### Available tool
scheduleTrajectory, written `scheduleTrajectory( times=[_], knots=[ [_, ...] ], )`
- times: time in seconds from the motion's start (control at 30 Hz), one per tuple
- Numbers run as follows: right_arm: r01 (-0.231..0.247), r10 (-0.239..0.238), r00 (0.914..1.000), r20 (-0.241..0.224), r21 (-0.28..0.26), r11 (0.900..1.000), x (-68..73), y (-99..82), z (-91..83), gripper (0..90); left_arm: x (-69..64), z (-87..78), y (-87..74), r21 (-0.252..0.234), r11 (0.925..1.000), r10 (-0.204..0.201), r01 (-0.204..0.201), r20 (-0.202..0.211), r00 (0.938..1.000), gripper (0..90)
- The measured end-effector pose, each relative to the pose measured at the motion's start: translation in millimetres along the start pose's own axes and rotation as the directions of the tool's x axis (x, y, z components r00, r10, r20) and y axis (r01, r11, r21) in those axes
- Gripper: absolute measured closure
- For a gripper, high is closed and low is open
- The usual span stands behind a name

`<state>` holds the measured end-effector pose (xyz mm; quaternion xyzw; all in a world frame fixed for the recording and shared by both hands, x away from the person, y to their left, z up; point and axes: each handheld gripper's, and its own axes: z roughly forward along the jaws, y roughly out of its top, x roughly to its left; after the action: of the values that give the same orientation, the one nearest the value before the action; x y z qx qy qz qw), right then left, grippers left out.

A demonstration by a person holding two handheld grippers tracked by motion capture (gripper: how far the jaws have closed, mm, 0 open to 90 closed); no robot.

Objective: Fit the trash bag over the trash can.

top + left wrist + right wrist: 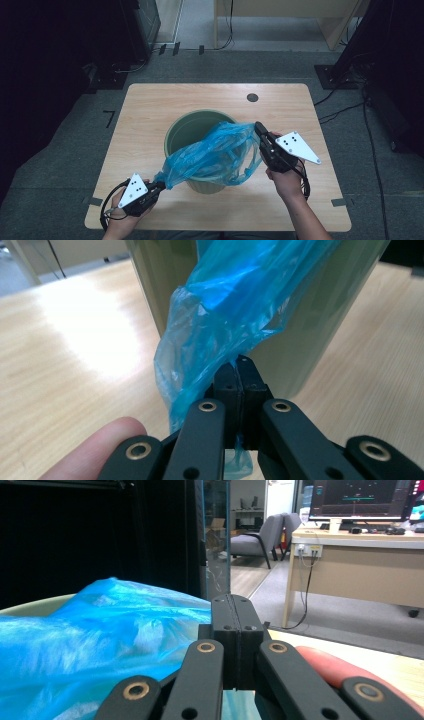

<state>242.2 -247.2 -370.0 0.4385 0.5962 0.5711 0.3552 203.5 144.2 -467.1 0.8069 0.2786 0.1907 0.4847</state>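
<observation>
while both grippers pinch it, blue plastic bag [215,155] stretches across green bin [186,127] on wooden table [150,110]; left gripper [160,186] clamps near corner, right gripper [259,129] clamps far edge.

Blue bag [215,152], green bin [181,131], wood-grain table [150,107]

A thin, crinkled blue plastic bag [215,155] drapes across the open top of an upright green bin [182,131] at the bench's middle, stretched near-left to right.
</observation>
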Motion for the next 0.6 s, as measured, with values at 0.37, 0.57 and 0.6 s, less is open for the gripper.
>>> scheduleTrajectory(
  times=[0.37,0.57,0.6],
  knots=[
    [-0.014,0.011,0.9990,0.044,0.063,0.9979,-9.3,-10.9,17.2,90.0,2.0,4.4,-11.6,0.049,0.9973,0.051,-0.055,0.070,0.9962,89.9],
    [-0.002,-0.002,0.9975,0.070,0.053,0.9986,-10.4,-11.0,18.5,90.0,2.5,-2.1,-14.2,0.060,0.9910,0.115,-0.120,0.078,0.9903,90.0],
    [-0.003,0.000,0.9977,0.067,0.048,0.9988,-10.5,-10.2,18.1,90.0,3.7,-3.0,-15.3,0.057,0.9917,0.111,-0.115,0.072,0.9912,90.0]
  ],
)
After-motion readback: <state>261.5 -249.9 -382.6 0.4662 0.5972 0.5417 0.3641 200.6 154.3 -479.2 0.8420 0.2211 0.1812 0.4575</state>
